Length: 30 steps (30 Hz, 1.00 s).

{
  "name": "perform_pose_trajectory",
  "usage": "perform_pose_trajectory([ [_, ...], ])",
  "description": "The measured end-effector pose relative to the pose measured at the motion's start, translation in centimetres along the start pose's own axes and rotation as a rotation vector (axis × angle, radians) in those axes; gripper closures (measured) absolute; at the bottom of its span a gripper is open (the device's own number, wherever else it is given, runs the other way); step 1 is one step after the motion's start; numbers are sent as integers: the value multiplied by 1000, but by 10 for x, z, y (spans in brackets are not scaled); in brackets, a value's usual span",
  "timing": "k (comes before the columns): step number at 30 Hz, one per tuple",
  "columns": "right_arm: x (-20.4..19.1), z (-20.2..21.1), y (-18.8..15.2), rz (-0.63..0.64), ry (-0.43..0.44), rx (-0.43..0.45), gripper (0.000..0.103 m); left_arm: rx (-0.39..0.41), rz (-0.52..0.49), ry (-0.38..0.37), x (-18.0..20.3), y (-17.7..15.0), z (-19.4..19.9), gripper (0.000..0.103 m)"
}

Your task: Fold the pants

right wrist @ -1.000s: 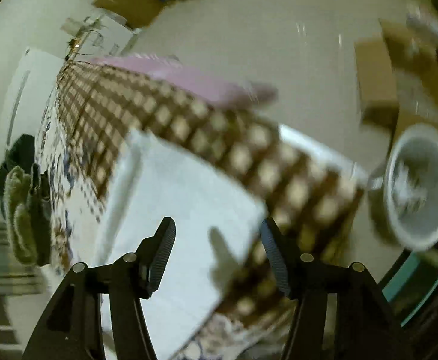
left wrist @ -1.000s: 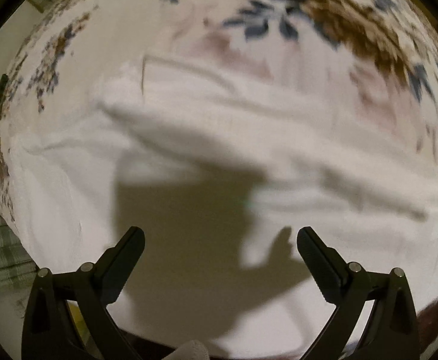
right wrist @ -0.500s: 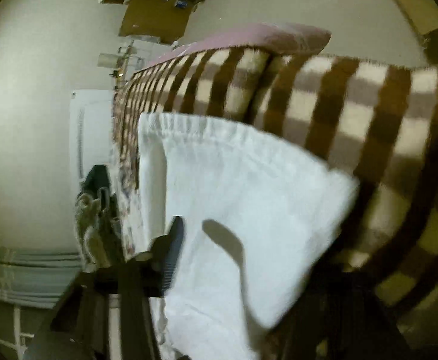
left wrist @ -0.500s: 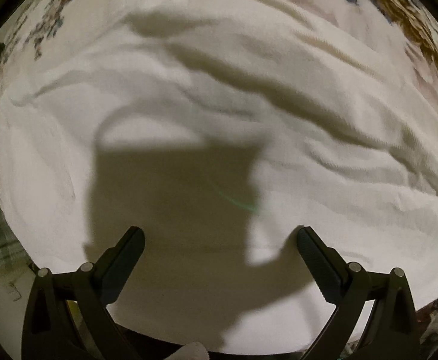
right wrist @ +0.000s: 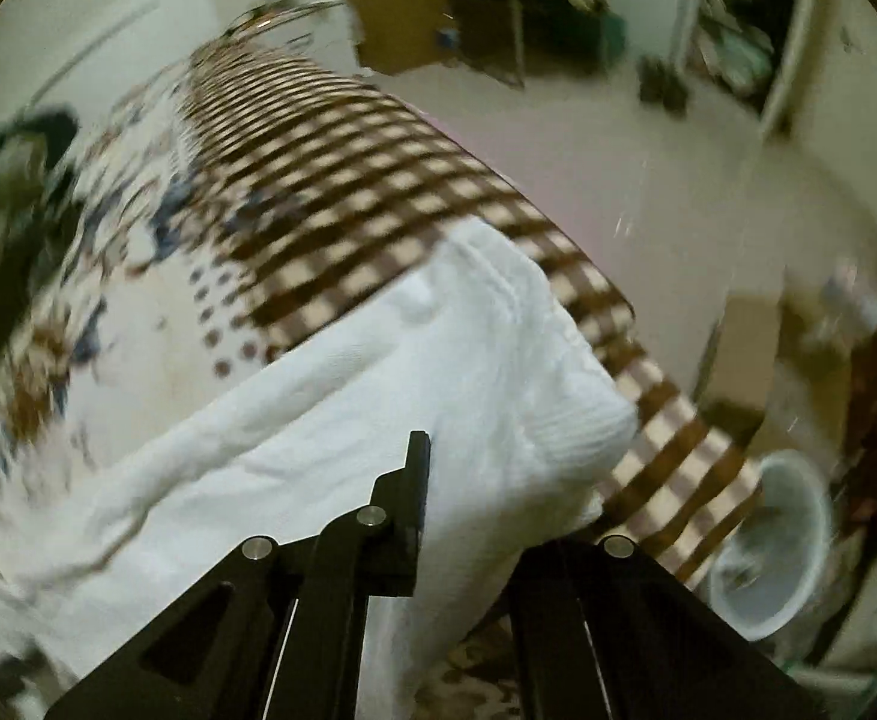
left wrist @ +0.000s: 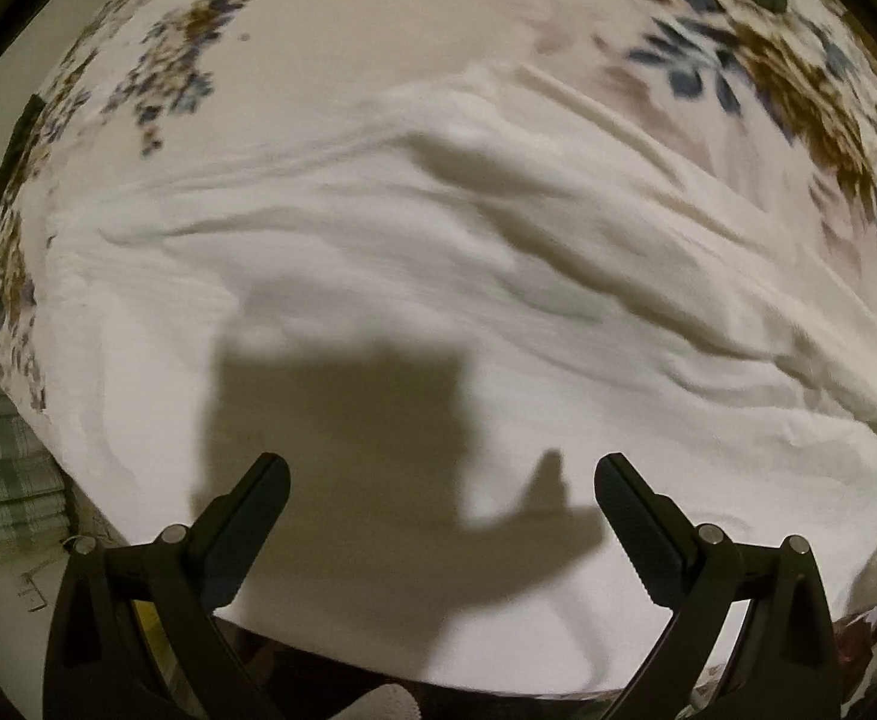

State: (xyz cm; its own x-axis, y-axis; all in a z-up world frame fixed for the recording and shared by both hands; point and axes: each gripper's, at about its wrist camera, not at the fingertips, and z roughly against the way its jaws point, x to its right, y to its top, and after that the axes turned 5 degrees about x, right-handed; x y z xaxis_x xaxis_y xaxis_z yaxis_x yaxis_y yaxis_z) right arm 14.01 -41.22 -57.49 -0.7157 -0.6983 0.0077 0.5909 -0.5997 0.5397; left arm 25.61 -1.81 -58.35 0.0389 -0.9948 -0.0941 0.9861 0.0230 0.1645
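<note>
Right now my right gripper (right wrist: 468, 516) is clamped on a bunched end of the white pants (right wrist: 330, 420), lifting it off the bed (right wrist: 156, 324), I judge so I can carry that end over for a fold. My left gripper (left wrist: 441, 483) hangs wide and empty over the pants, which lie rumpled across the floral sheet. Cloth hides my right finger; blur smears the checked blanket (right wrist: 378, 180) and bucket (right wrist: 768, 546)

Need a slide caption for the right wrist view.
Right gripper shut on the white pants, lifting one end above the checkered blanket.
</note>
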Motion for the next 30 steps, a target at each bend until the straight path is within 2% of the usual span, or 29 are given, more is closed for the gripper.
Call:
perform_pose_trajectory([
  [5, -44, 34, -9, 157, -16, 60, 98, 10, 27, -4, -39, 8, 5, 0],
  [10, -115, 77, -28, 318, 11, 114, 98, 4, 57, -12, -89, 17, 2, 0],
  [14, -177, 107, -57, 433, 55, 128, 98, 5, 88, -22, -133, 25, -1, 0],
  [18, -247, 125, -104, 551, 110, 104, 98, 8, 139, -16, -188, 34, -5, 0],
  [21, -287, 132, -141, 614, 142, 86, 98, 5, 191, -7, -227, 28, -18, 0],
  [28, -362, 157, -223, 760, 220, 77, 98, -4, 276, 6, -305, 19, -37, 0],
  [30, -381, 161, -245, 808, 241, 69, 98, -7, 297, 8, -324, 8, -45, 0],
])
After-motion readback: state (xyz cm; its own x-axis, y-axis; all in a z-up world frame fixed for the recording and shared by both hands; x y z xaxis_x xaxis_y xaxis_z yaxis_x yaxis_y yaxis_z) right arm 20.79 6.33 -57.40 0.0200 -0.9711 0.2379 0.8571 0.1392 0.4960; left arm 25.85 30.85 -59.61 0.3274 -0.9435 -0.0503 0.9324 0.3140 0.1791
